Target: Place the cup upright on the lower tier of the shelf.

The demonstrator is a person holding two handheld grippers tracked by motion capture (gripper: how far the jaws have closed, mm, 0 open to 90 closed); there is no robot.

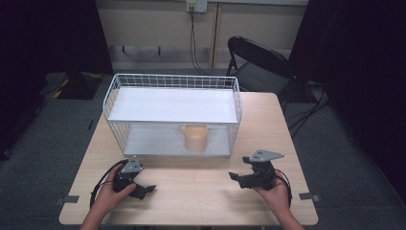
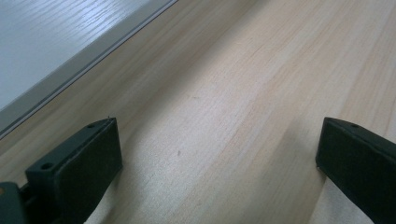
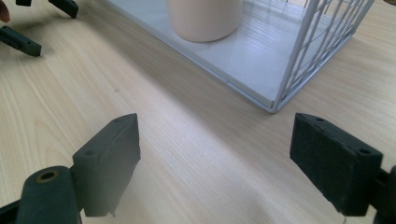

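A pale peach mug (image 1: pixel 194 137) with a handle stands upright on the white wire rack's (image 1: pixel 117 91) lower shelf. Both the left gripper (image 1: pixel 143 188) and right gripper (image 1: pixel 238 172) rest spread wide and empty over the wooden table (image 1: pixel 201 191)

A pale wooden counter (image 1: pixel 191 191) stands on grey carpet (image 1: pixel 43 139). On its far half, toward twelve o'clock, sits a white wire rack (image 1: pixel 172 112) with two white shelves; a peach mug (image 1: pixel 195 137) stands upright on the lower shelf (handle at nine o'clock). Beyond the counter, at about one o'clock, is a black folding chair (image 1: pixel 261 64). At twelve o'clock a black cable (image 1: pixel 193 40) hangs from a wall socket (image 1: pixel 197 5).
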